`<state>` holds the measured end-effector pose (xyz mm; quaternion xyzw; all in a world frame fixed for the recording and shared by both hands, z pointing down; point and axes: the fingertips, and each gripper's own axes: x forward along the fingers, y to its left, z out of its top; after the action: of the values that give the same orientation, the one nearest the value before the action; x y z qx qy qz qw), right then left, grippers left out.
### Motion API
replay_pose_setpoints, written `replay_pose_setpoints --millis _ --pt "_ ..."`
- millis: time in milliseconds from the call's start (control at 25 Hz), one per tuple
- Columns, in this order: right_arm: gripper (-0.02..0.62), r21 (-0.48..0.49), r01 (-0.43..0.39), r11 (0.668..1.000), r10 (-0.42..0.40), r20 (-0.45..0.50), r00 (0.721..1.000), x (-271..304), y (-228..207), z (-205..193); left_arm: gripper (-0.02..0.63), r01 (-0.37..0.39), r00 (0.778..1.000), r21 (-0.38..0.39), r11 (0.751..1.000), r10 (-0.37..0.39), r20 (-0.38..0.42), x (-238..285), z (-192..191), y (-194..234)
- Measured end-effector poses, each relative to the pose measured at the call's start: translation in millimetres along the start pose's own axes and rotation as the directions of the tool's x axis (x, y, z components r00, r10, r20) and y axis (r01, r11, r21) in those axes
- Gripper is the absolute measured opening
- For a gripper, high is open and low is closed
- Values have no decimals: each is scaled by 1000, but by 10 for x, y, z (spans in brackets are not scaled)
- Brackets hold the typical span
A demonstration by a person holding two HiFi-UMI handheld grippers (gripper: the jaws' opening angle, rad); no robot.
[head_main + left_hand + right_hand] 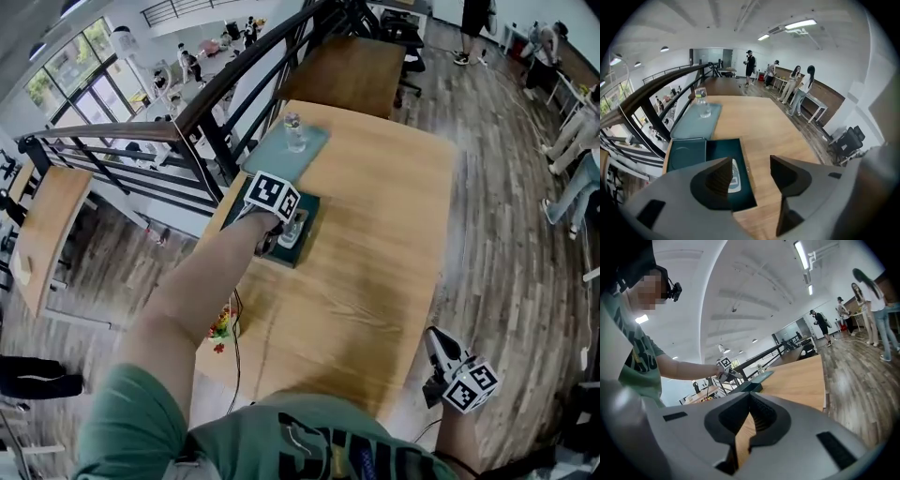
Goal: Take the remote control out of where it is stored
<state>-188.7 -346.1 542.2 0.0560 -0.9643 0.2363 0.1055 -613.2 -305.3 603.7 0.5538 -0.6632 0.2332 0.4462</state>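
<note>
Your left claw, jaws wide and empty over the dark teal case, should straddle the remote control squarely across its narrow sides before closing gently.

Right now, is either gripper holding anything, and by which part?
Nothing is held: left gripper open above the remote control, right gripper shut, empty.

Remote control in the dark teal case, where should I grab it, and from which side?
Probably from above, closing the jaws across the narrow width of the remote control near its middle. It lies flat and lengthwise in the open case, whose walls seem to block a sideways approach. The left gripper, jaws apart, hangs over the case.
</note>
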Motion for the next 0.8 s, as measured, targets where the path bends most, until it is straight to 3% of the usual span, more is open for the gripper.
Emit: replay_pose_setpoints --millis 200,440,640,800 --pt "0 20 39 999 -38 -24 999 -55 -190 -85 298 -26 991 -85 996 15 -131 530 -231 268" --pt "0 32 63 997 -61 -56 997 -19 -338 -125 302 -102 964 -126 987 67 -258 941 -536 553" --pt "0 52 69 996 -65 -79 995 29 -421 -215 302 -180 937 4 984 173 -305 1103 -564 697" --pt "0 57 66 996 -61 -87 994 71 -442 -250 302 -180 913 129 975 215 -347 1164 -590 730"
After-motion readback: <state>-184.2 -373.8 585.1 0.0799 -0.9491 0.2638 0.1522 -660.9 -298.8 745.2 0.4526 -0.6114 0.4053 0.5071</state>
